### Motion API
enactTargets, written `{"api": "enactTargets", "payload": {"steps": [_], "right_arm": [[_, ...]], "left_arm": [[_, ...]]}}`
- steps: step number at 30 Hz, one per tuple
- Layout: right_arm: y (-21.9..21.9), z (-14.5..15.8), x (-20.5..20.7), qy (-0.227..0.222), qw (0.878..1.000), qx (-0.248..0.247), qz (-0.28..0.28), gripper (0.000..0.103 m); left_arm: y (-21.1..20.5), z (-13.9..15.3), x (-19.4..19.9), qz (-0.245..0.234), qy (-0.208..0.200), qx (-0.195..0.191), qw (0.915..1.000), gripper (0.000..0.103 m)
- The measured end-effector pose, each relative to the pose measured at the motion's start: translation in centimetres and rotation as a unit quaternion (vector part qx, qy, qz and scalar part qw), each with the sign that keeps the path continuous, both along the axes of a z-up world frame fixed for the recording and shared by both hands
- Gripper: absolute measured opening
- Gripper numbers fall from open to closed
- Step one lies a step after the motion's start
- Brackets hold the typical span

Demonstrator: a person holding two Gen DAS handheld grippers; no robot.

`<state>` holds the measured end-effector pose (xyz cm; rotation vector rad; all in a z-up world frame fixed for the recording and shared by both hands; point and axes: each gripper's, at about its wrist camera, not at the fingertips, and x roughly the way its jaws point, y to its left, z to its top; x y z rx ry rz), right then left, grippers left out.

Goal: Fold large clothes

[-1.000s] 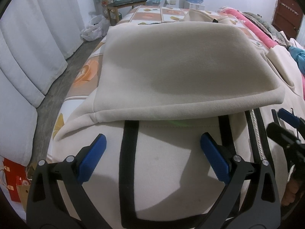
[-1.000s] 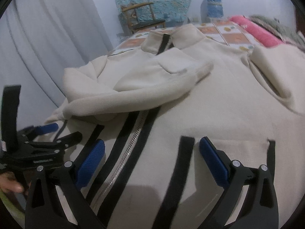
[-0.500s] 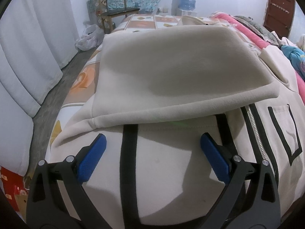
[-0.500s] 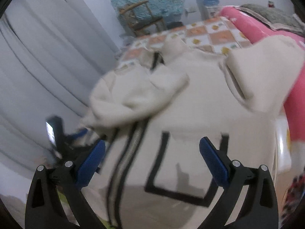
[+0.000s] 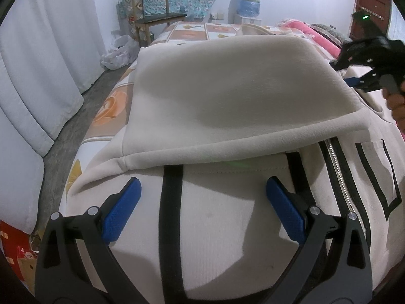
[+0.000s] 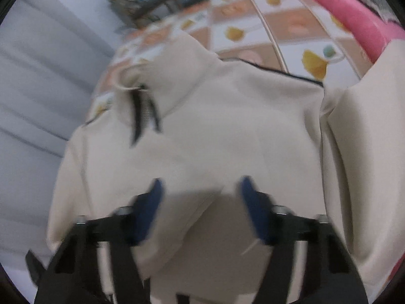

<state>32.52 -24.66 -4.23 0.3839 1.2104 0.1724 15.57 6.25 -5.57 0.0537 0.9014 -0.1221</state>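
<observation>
Both pairs of fingers stand spread with nothing between them. Our left gripper (image 5: 202,202) hovers low over the near hem of the cream jacket (image 5: 215,228), its blue pads either side of a black stripe (image 5: 170,217) without touching the cloth. Our right gripper (image 6: 200,202) sits over the jacket's upper chest, below the collar (image 6: 162,81); that view is blurred, so we cannot say whether its tips brush the fabric. The jacket lies spread front-up on the patterned bed (image 5: 192,29), with one sleeve (image 5: 235,96) folded across the body.

We judge the other sleeve (image 6: 362,164), lying out by the pink blanket (image 6: 354,15), is next to come in. The risk is a shallow pinch: thick fleece could slip free mid-fold, or we could catch two layers and drag the folded sleeve out of place. The zipper (image 5: 339,174) may also buckle the fold line.
</observation>
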Motion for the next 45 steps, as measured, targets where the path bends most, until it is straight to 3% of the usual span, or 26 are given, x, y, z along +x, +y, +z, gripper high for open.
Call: {"api": "enactTargets", "payload": {"steps": [1, 2, 4, 6, 8, 10, 12, 14, 16, 17, 19, 20, 23, 26, 29, 34, 37, 41, 45], "right_arm": [[0.1, -0.3, 0.3, 0.001, 1.0, 0.002, 0.0, 0.028], [0.2, -0.2, 0.5, -0.004, 1.0, -0.003, 0.004, 0.012], [0.5, 1.3, 0.0, -0.031, 0.999, -0.006, 0.011, 0.011], [0.5, 4.6, -1.8, -0.09, 0.996, 0.006, 0.01, 0.011], [0.2, 7.9, -4.3, -0.152, 0.988, 0.008, 0.013, 0.011], [-0.4, 11.8, -8.8, -0.232, 0.973, -0.014, 0.013, 0.011], [-1.4, 12.9, -11.6, -0.257, 0.966, -0.034, 0.01, 0.011], [-2.4, 11.5, -13.2, -0.226, 0.972, -0.063, 0.006, 0.014], [-3.4, 8.9, -13.7, -0.165, 0.983, -0.076, 0.013, 0.02], [-4.4, 6.6, -13.9, -0.113, 0.99, -0.081, 0.007, 0.023], [-6.0, 4.6, -14.0, -0.066, 0.995, -0.073, -0.007, 0.023], [-6.7, 4.1, -14.1, -0.057, 0.996, -0.065, -0.019, 0.026], [-8.1, 4.9, -13.8, -0.077, 0.995, -0.045, -0.038, 0.051], [-7.5, 5.1, -11.9, -0.084, 0.995, -0.041, -0.023, 0.052], [-6.1, 3.3, -9.0, -0.056, 0.998, -0.033, 0.003, 0.052], [-4.7, 0.5, -6.7, -0.029, 0.995, -0.095, 0.017, 0.052], [-3.5, 0.0, -6.8, -0.035, 0.99, -0.128, 0.04, 0.038], [-1.8, 0.5, -7.0, -0.051, 0.982, -0.171, 0.067, 0.006], [-1.0, 3.7, -6.5, -0.101, 0.979, -0.164, 0.065, 0.005]], "left_arm": [[0.0, 0.0, 0.0, 0.0, 0.0, 0.0, 1.0, 0.096], [0.0, 0.0, 0.0, 0.0, -0.001, 0.0, 1.0, 0.096], [0.0, 0.0, 0.0, -0.001, -0.002, 0.0, 1.0, 0.096], [0.0, 0.0, 0.0, -0.001, -0.002, 0.0, 1.0, 0.096], [-0.1, 0.0, 0.0, -0.001, -0.002, 0.0, 1.0, 0.096], [0.0, 0.0, 0.0, 0.0, -0.002, 0.0, 1.0, 0.096], [-0.1, 0.0, -0.1, 0.0, -0.003, 0.0, 1.0, 0.096], [0.0, 0.0, -0.2, -0.001, -0.004, 0.0, 1.0, 0.096], [0.0, 0.0, -0.3, -0.002, -0.004, 0.0, 1.0, 0.096], [0.0, 0.0, -0.3, -0.002, -0.003, 0.0, 1.0, 0.096], [0.0, 0.1, -0.2, -0.002, -0.001, 0.0, 1.0, 0.096], [0.0, 0.1, -0.2, -0.002, 0.0, 0.0, 1.0, 0.096], [0.0, 0.1, -0.1, -0.002, 0.0, 0.001, 1.0, 0.096], [0.0, 0.1, -0.1, -0.001, 0.0, 0.0, 1.0, 0.096], [0.0, 0.1, -0.1, -0.001, 0.0, 0.0, 1.0, 0.096], [0.1, 0.1, -0.1, -0.002, 0.0, 0.0, 1.0, 0.096], [0.0, 0.1, -0.2, -0.002, 0.0, 0.0, 1.0, 0.096], [0.0, 0.1, -0.2, -0.001, -0.001, -0.001, 1.0, 0.096], [0.0, 0.2, -0.1, 0.0, -0.005, -0.001, 1.0, 0.096]]}}
